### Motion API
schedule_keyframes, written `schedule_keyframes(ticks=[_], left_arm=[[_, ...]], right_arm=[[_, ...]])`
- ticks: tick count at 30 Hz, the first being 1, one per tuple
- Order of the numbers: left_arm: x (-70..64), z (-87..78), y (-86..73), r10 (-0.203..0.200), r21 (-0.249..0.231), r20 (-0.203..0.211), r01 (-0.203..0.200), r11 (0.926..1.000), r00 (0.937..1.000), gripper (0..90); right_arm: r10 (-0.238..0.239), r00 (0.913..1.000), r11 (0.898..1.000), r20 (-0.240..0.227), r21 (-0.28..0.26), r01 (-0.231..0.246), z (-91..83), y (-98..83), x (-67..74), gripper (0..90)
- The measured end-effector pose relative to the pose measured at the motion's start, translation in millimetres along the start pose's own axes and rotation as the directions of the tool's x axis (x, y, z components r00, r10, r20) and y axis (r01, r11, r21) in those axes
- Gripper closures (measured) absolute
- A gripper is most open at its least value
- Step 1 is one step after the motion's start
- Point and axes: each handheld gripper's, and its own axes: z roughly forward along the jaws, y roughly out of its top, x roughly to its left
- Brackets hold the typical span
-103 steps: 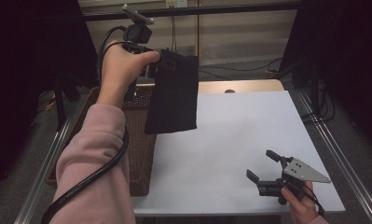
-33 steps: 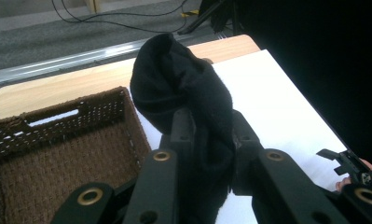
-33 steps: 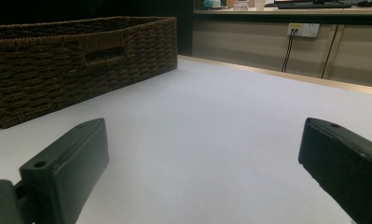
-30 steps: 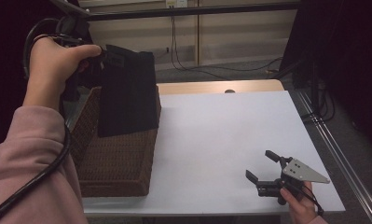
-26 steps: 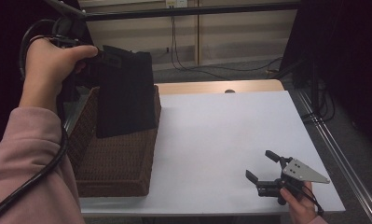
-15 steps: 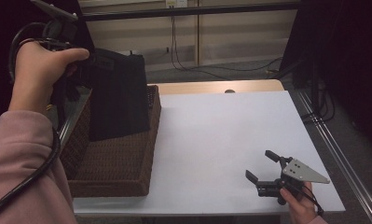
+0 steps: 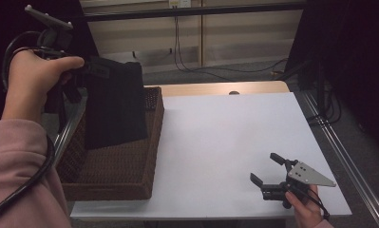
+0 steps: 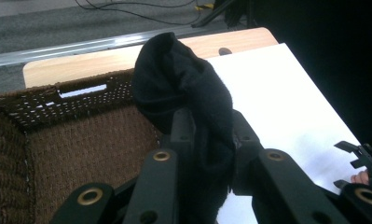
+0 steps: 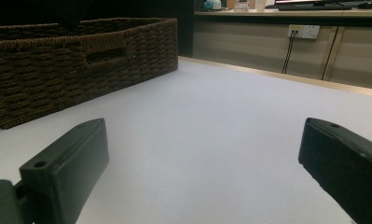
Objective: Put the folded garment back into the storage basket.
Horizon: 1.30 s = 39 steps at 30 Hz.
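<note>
A black cloth (image 7: 115, 102) hangs down over the brown woven basket (image 7: 144, 156) at the table's left side. My left gripper (image 7: 90, 71) is raised above the basket and shut on the cloth's top edge. In the left gripper view the black cloth (image 8: 183, 93) bunches between the two jaws, with the gripper (image 8: 210, 137) over the woven basket (image 8: 67, 154). My right gripper (image 7: 265, 169) rests near the table's front right corner, open, with nothing between its fingers. In the right gripper view the open gripper (image 9: 202, 161) points across the white table toward the basket (image 9: 81, 56).
The white tabletop (image 7: 225, 137) stretches between the basket and the right gripper. A wooden strip (image 7: 215, 89) runs along its far edge. Metal rails (image 7: 339, 147) flank the table, and cables (image 7: 196, 66) lie on the floor behind.
My left hand has carried the hanging cloth further left and slightly lower over the basket. The right gripper has stayed where it was.
</note>
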Motion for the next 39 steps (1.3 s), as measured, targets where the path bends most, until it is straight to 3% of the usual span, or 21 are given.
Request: schedule_keyframes(ticks=[14,15,17,23,27,30,31,39], left_arm=[[12.7,6.2,-14.2,-0.005,0.02,-0.004,0.005,0.9998,1.0,76.5],[13.0,7.4,-15.4,-0.013,0.017,-0.006,0.013,0.9998,0.9999,76.5],[14.7,9.0,-17.5,-0.012,0.021,-0.008,0.012,0.9997,0.9999,76.4],[17.7,14.3,-21.9,-0.007,0.041,-0.006,0.007,0.9991,1.0,76.5],[18.9,19.4,-25.1,-0.025,0.038,0.002,0.025,0.9989,0.9997,76.4],[20.6,22.6,-26.5,0.0,0.053,0.003,0.0,0.9986,1.0,76.4],[19.5,24.6,-27.3,-0.014,0.044,0.002,0.014,0.9989,0.9999,76.5],[22.4,36.2,-34.6,-0.018,0.05,0.013,0.018,0.9986,0.9998,76.4]], right_arm=[[-0.019,0.9998,1.0,-0.003,0.0,0.019,-0.1,0.0,-1.0,1.5],[0.019,0.9998,1.0,0.0,-0.012,-0.019,0.6,0.8,1.5,1.6],[0.025,0.9997,1.0,0.001,-0.009,-0.025,0.7,0.7,1.9,1.5],[0.023,0.9997,1.0,0.006,0.001,-0.023,0.1,0.9,2.0,1.5],[0.018,0.9998,1.0,0.001,-0.011,-0.018,0.9,0.8,1.4,1.5],[0.018,0.9998,1.0,0.001,-0.012,-0.018,0.9,0.9,1.3,1.5],[0.019,0.9998,1.0,0.001,-0.012,-0.019,0.8,0.9,1.3,1.4],[0.019,0.9998,1.0,0.001,-0.012,-0.019,0.5,1.0,1.2,1.4]])
